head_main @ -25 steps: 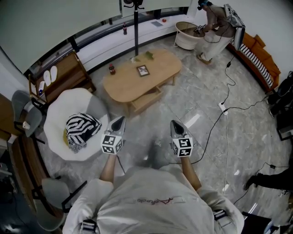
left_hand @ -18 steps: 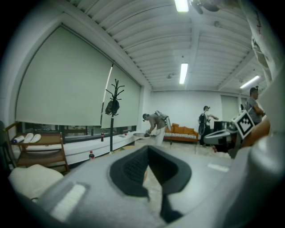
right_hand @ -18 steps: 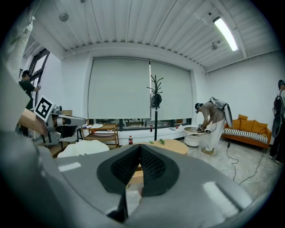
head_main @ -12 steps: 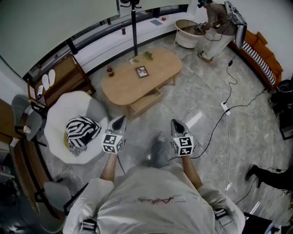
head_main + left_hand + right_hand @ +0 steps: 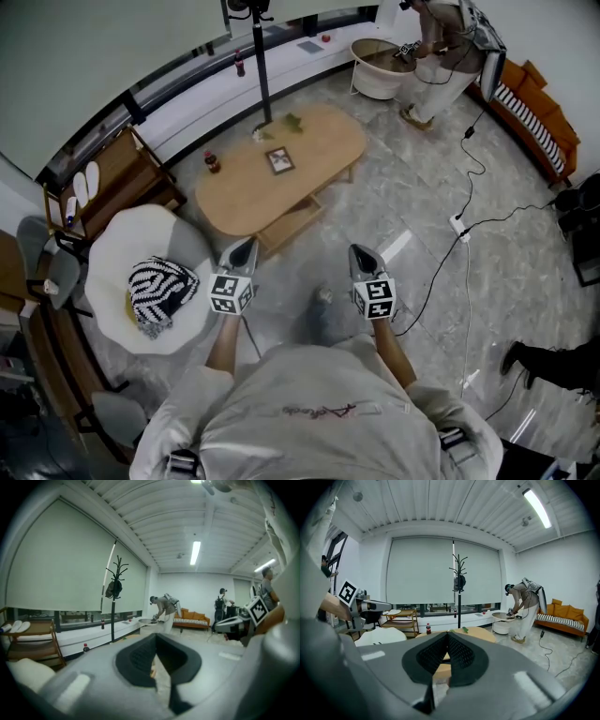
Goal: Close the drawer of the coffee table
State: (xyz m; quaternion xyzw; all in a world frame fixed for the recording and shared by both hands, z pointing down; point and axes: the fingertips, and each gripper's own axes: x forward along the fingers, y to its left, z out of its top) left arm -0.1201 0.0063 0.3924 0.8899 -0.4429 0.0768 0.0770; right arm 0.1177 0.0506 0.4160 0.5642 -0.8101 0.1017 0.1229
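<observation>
The oval wooden coffee table [image 5: 281,183] stands ahead on the marble floor. Its drawer [image 5: 286,223] sticks out from the near side under the top. My left gripper [image 5: 242,251] and right gripper [image 5: 361,253] are held side by side in front of me, both shut with nothing in them. Both are short of the table and touch nothing. In the right gripper view the table top [image 5: 480,632] shows past the shut right gripper [image 5: 447,635]. The left gripper [image 5: 156,638] points more toward the window wall.
A picture frame [image 5: 278,161], a cola bottle [image 5: 213,162] and a coat stand [image 5: 261,75] are on or behind the table. A white round chair [image 5: 112,244] with a striped cushion [image 5: 155,286] is at the left. Cables [image 5: 459,225] cross the floor at the right. A person [image 5: 441,33] bends over a far white table.
The table, the drawer and the white chair have slid lower in the head view as I came nearer. Both grippers keep their pose, still shut.
</observation>
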